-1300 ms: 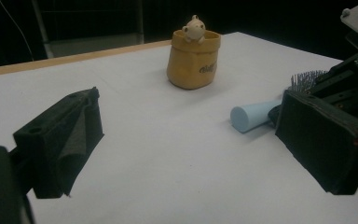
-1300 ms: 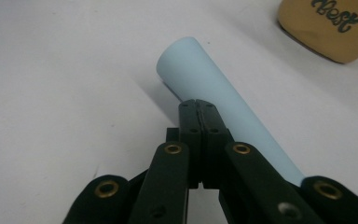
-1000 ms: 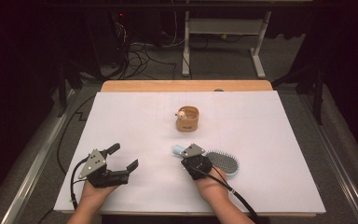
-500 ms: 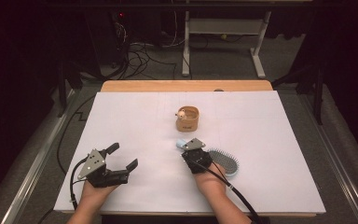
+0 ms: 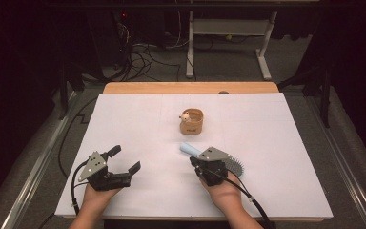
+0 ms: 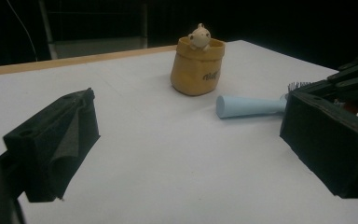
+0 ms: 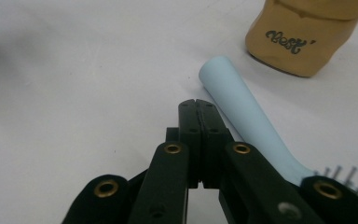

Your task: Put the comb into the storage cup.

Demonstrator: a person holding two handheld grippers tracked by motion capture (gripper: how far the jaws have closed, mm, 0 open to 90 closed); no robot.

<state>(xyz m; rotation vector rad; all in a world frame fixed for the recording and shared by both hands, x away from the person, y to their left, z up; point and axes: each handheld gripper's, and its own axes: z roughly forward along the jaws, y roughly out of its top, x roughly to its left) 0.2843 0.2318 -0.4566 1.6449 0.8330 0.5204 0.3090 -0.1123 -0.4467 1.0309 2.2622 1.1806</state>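
A light-blue hairbrush point(image 5: 205, 153) lies on the white table point(image 5: 276, 143), right of centre toward the near edge, with its handle pointing left and far toward a small tan pouch point(image 5: 191, 121) and its bristled head on the right. The right gripper point(image 5: 201, 161) sits over the brush where handle meets head; in the right gripper view its two black jaws are pressed flat together with nothing between them, their tips just beside the handle point(image 7: 242, 114) and to its left, over bare table. Whether they touch the handle cannot be told. The pouch stands upright near the table's middle, far of the brush and apart from the handle's end, with a little pale figure point(image 6: 199, 36) peeking over its rim. The left gripper point(image 5: 124, 160) rests at the near left, well apart from brush and pouch, jaws spread wide and empty, pointing right toward the brush. A wooden strip point(image 5: 190, 88) runs along the table's far edge.
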